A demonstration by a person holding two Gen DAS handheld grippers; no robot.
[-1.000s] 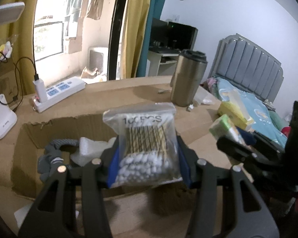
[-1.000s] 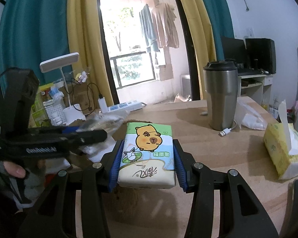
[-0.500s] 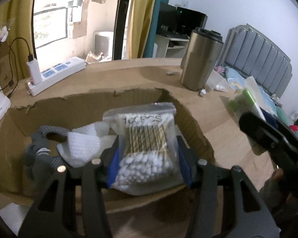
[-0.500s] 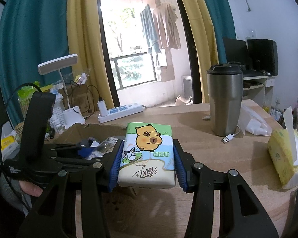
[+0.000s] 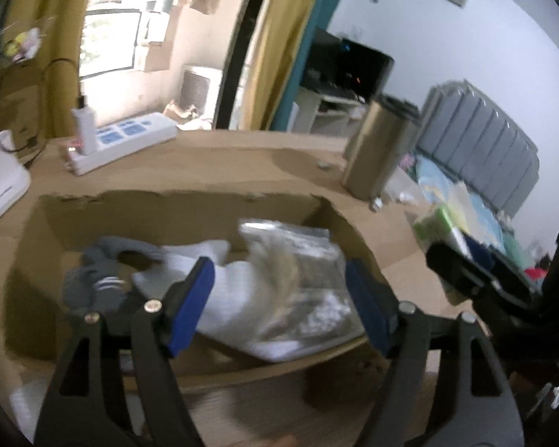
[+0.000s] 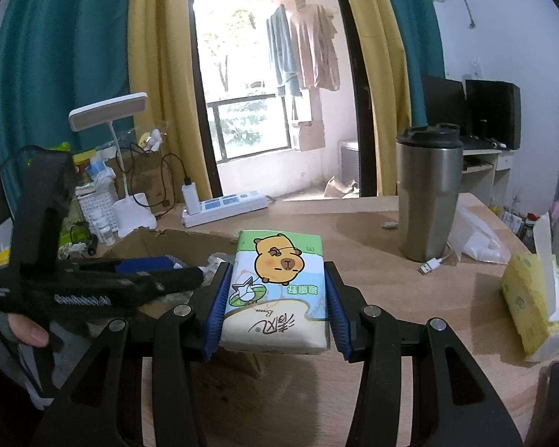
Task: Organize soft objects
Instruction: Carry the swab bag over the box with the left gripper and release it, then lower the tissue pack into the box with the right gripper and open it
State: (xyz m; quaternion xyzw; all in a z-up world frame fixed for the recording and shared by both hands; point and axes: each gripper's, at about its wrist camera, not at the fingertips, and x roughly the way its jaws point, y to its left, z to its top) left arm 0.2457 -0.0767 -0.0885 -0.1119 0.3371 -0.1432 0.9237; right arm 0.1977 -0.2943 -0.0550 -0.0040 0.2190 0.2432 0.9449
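Cardboard box [image 5: 175,208]: brown, torn along its rim, sitting on the bench [image 5: 242,156] with its top open toward the left wrist view.
Left tongs [image 5: 279,298]: spread wide over the box, blue pads apart and gripping nothing.
Bag of cotton swabs [image 5: 302,279]: a clear plastic bag, blurred, lying free between the spread pads inside the box; it lies on a white padded sheet [image 5: 238,287].
Grey sock [image 5: 100,279]: bunched in the left part of the box, beside the white sheet.
Right tongs [image 6: 275,301]: clamped narrow on a tissue pack [image 6: 279,283], blue pads pressed on both long sides.
Tissue pack: white, green and blue wrapper with a cartoon capybara, held above the bench just right of the box's edge [image 6: 160,238].
Left tongs in the right wrist view [image 6: 93,287]: black body low at left, over the box, a thumb visible on the handle.
Steel tumbler [image 6: 428,193]: upright on the bench, well apart from the box, a USB plug [image 6: 428,266] lying just beside its base.
Yellow tissue box [image 6: 536,305]: at the right edge of the bench, a sheet sticking up.
Power strip [image 6: 223,205]: white, at the far side of the bench near a desk lamp [image 6: 119,156].
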